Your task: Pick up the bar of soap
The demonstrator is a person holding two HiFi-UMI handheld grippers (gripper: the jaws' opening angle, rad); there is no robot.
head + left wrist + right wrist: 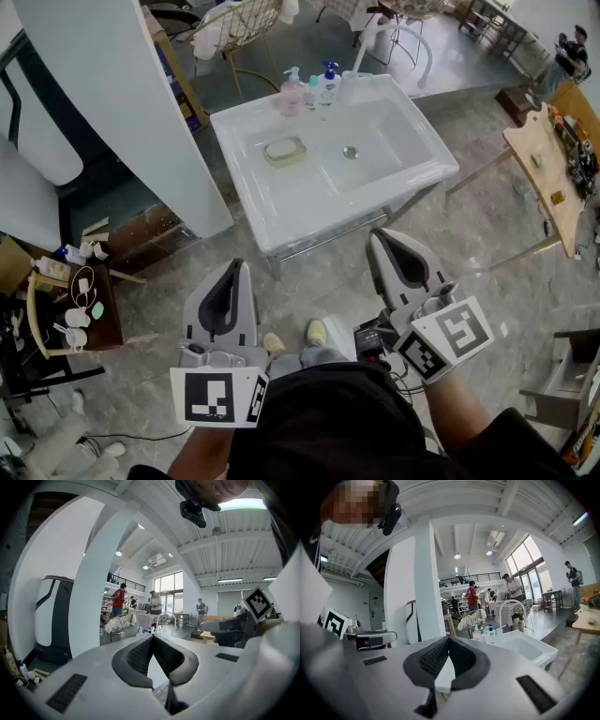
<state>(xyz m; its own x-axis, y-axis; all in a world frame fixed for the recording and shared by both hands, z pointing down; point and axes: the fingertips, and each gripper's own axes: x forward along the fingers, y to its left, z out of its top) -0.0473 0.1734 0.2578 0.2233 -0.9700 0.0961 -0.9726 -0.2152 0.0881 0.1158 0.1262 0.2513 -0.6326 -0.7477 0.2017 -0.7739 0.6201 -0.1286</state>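
A pale bar of soap (pixel 285 150) lies in a dish on the left part of the white sink (pixel 281 225), left of the drain (pixel 351 151). Both grippers hang short of the sink's front edge, above the floor and well apart from the soap. My left gripper (pixel 234 265) has its jaws together with nothing between them, as the left gripper view (pixel 152 637) also shows. My right gripper (pixel 382 234) is likewise shut and empty (pixel 449 638). The soap is hidden in both gripper views; the right gripper view shows the sink (pixel 525 651) ahead to the right.
Pump bottles (pixel 327 82) stand along the sink's back rim. A white pillar (pixel 122 112) rises at the left, a wooden table (pixel 553 178) stands at the right, a wire chair (pixel 246 23) behind. A cluttered small table (pixel 80 300) sits low left. People stand far off.
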